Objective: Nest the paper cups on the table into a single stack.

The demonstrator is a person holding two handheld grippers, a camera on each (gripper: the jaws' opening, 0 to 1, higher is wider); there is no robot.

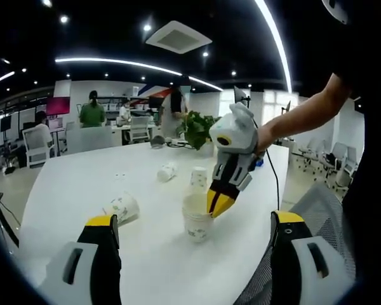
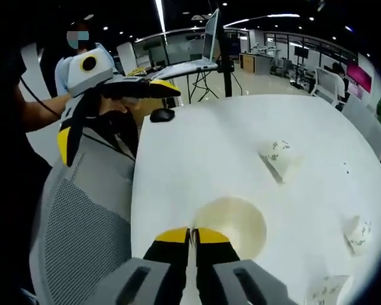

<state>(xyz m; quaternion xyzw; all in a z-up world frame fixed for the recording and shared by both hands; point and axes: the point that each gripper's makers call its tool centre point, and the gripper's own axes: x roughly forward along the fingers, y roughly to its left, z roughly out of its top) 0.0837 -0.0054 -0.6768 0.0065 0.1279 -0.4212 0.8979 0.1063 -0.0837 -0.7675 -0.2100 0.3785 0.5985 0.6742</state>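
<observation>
While right hand-held gripper (image 1: 220,204) pinches cup stack (image 1: 197,219) rim | left hand-held gripper (image 1: 193,230) wide, short of it

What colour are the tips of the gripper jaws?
Yellow, on black jaws. It shows best in the left gripper view, on the right gripper at the cup.

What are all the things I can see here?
held cup: one, cream, upright near the table edge
other cups: three, white with print, two lying and one upright, further in
table: one, white
plant: one, green, far end of table
mouse: one, black, table edge
laptop: one, grey, on a stand beyond the table
chair: one, grey mesh, beside the table
people: several, background
left gripper: one, black and yellow, open, in the air
right gripper: one, black and yellow, shut on held cup's rim
</observation>
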